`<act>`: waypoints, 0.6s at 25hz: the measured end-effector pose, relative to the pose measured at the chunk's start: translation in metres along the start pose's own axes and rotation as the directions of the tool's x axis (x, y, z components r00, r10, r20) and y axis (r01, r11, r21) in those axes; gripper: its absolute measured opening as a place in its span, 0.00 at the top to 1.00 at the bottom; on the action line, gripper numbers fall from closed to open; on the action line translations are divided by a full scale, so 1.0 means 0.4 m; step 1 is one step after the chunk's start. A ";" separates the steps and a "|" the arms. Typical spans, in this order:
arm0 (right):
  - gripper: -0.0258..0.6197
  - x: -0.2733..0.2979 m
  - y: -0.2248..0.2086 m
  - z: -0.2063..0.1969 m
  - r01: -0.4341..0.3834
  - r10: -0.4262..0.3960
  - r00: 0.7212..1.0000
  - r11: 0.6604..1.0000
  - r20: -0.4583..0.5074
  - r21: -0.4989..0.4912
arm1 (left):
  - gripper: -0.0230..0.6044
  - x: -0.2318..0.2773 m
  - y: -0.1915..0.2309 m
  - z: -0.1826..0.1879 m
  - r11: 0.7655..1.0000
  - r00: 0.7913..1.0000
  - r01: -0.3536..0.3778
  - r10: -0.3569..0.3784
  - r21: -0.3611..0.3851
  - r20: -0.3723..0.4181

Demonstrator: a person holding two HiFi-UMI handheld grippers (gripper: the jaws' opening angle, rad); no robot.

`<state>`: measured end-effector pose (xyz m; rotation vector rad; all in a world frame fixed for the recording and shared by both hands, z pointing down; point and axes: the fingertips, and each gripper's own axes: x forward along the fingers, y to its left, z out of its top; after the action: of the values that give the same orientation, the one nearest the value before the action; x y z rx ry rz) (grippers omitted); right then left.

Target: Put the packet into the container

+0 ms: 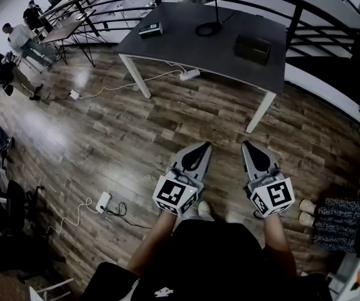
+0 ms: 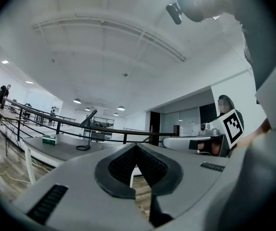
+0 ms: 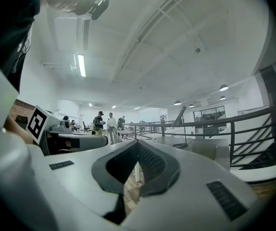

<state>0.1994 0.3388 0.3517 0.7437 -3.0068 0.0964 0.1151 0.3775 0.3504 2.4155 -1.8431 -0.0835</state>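
Wooden floor [image 1: 105,137] separates the left gripper [image 1: 201,147] and right gripper [image 1: 248,145], jaws pressed together on nothing, from the desk [image 1: 186,54] ahead, where a small green box [image 1: 150,30], probably the packet, lies nearer the left one

The room is bright. Light comes from the ceiling: a long strip light [image 3: 81,65] and small round lights [image 3: 223,87]. The wood floor [image 1: 105,143] has a white shiny patch where light bounces off it. The bottom of the head view is dark. Both gripper views are round with black corners, and straight things like the rail [image 3: 215,121] bend near the edges. Close up, the left gripper [image 2: 136,147] and right gripper [image 3: 138,143] look soft and a bit blurry.
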 end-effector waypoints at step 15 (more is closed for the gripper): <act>0.95 0.137 -0.067 0.004 0.024 -0.024 1.000 1.000 0.013 0.002 | 0.97 0.096 0.118 -0.043 1.000 0.999 0.015 -0.016 -0.006 -0.047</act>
<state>0.1636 0.2895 0.3546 0.7841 -3.0096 0.0931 0.0818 0.3291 0.3735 2.4066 -1.8020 -0.0332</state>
